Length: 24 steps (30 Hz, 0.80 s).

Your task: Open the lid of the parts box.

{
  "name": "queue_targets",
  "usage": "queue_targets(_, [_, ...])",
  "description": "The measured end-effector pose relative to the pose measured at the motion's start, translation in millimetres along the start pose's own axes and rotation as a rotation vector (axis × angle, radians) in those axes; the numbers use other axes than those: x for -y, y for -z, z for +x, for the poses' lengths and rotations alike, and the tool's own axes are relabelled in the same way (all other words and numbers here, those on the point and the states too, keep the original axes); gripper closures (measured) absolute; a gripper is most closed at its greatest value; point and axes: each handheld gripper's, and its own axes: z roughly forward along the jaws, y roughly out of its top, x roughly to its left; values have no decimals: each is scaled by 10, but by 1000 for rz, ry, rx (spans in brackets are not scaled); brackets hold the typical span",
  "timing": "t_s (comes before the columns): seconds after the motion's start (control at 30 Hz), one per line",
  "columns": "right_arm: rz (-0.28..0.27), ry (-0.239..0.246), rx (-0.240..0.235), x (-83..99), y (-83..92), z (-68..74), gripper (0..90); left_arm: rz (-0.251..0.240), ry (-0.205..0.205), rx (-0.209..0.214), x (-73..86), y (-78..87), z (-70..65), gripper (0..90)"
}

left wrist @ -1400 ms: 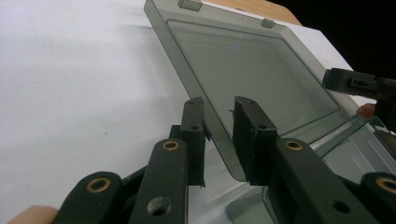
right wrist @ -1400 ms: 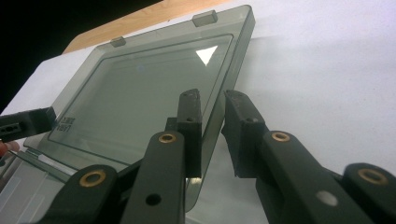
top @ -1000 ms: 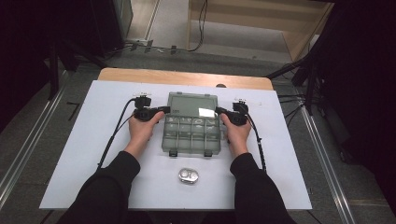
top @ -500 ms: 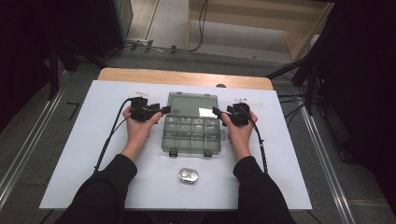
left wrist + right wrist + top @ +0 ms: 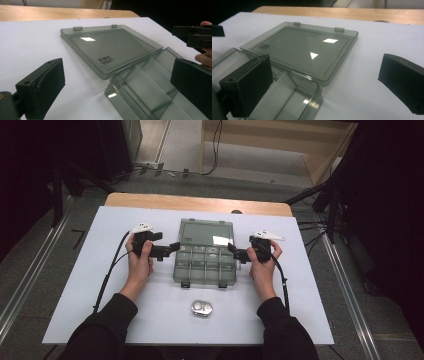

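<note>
high view: the left gripper [image 5: 175, 246] and right gripper [image 5: 231, 248], jaws just opened wide and empty, flank an open smoky-grey clear plastic compartment box [image 5: 205, 265]. it looks light, rigid and slick, best gripped by its side walls.

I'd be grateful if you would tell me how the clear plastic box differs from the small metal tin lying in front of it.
The clear plastic box is large, rectangular and see-through grey; the small metal tin is far smaller, rounded and shiny silver. The box lies open, its lid folded flat toward the table's far edge, showing divided compartments, whereas the tin looks closed. The box sits between the two tools; the tin lies nearer the person. Both rest on the white tabletop.
</note>
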Motion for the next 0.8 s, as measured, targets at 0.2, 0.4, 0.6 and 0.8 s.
queue_targets(0.2, [-20,9,-24,27,111,50,0,-14,-22,16,38,152,-43,0])
queue_targets(0.4, [-29,28,-16,66,232,114,0,6,-42,11,76,298,-111,0])
queue_targets(0.6, [-60,21,-52,108,372,152,0,-5,-70,11,155,432,-147,0])
queue_targets(0.8, [-65,54,-66,165,486,225,0,-20,-91,15,229,583,-197,0])
